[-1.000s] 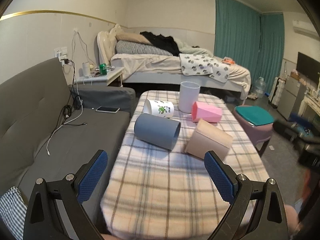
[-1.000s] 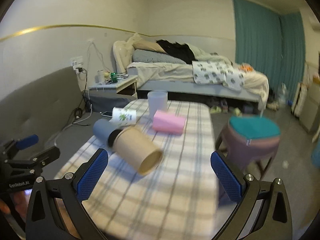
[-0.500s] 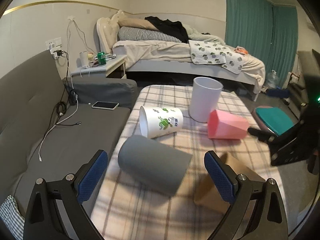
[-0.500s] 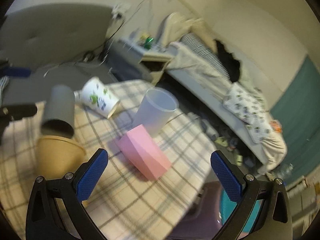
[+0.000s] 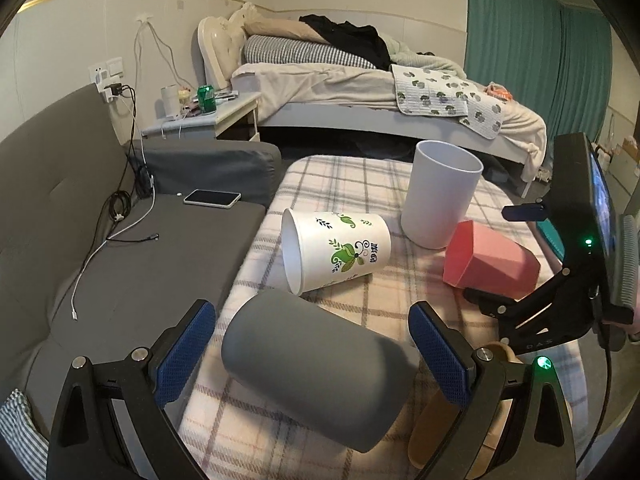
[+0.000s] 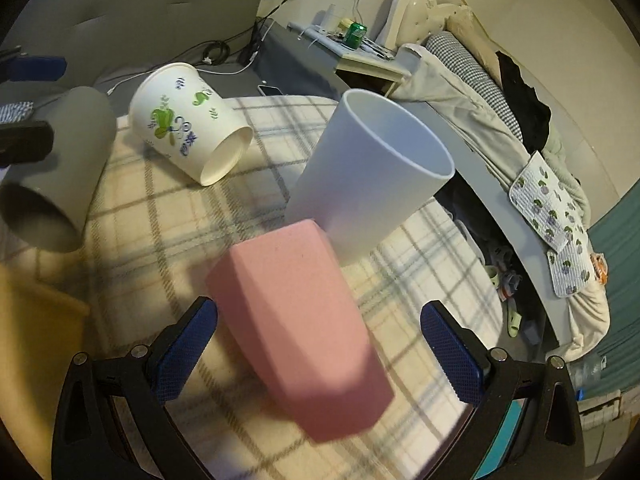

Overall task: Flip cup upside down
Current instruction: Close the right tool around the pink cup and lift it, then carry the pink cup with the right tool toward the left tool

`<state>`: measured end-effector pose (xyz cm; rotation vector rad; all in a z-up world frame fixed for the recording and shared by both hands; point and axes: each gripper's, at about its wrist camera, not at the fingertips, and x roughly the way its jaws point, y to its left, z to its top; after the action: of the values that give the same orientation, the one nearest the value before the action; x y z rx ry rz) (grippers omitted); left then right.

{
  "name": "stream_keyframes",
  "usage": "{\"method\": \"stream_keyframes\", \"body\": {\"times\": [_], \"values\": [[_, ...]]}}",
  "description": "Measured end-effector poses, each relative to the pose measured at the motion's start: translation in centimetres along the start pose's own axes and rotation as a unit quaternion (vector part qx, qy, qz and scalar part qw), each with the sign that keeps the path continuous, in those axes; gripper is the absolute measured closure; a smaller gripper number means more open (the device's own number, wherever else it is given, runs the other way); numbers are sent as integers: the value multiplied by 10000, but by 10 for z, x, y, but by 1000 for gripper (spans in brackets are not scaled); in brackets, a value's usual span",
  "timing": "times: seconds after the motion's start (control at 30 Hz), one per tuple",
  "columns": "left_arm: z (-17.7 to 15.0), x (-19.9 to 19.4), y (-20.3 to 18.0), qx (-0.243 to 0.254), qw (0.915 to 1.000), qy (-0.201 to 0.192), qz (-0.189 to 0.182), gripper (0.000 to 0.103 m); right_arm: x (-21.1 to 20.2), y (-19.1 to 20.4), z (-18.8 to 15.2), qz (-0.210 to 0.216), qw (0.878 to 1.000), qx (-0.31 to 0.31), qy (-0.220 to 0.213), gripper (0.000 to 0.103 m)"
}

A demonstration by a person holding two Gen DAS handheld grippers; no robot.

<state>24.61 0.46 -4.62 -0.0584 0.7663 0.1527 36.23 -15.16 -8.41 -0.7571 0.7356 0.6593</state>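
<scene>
Several cups are on a plaid-covered table (image 5: 360, 184). A grey cup (image 5: 316, 372) lies on its side between the open fingers of my left gripper (image 5: 312, 356). A white paper cup with green print (image 5: 336, 252) lies on its side behind it. A white cup (image 5: 440, 192) stands upright. A pink faceted cup (image 6: 296, 344) lies on its side between the open fingers of my right gripper (image 6: 320, 352). A tan cup (image 5: 432, 432) lies on its side under the left gripper's right finger. The right gripper also shows in the left wrist view (image 5: 492, 300).
A grey sofa (image 5: 80, 240) with a phone (image 5: 212, 198) and cables runs along the table's left. A bed (image 5: 360, 88) and a nightstand (image 5: 200, 120) stand beyond. A stool with a teal top shows at the right edge, behind the right gripper.
Both grippers moved forward and down. The grey cup now sits between the left fingers, and the pink cup between the right fingers. The cups have not shifted.
</scene>
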Motion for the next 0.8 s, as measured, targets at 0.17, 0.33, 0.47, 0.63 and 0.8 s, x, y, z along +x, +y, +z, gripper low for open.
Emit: {"method": "stream_keyframes", "body": {"times": [0.17,0.33,0.47,0.63,0.8], "values": [[2,-4,2,-80,10000,29,-11,3,13,-1,5,207,9993,37,314,36],[7,-25,2,-47,9999,-96,6,3,-15,-7,3,112,9991,304,259,37],[11,-58,5,-127,9995,-289,-97,3,-61,-18,2,-69,9965,804,231,38],[7,-114,12,-158,9975,-654,-201,3,-146,-12,1,-397,9919,1205,21,38],[-10,-167,22,-128,9952,-918,-312,3,-238,29,-4,-484,9852,1632,-197,38]]}}
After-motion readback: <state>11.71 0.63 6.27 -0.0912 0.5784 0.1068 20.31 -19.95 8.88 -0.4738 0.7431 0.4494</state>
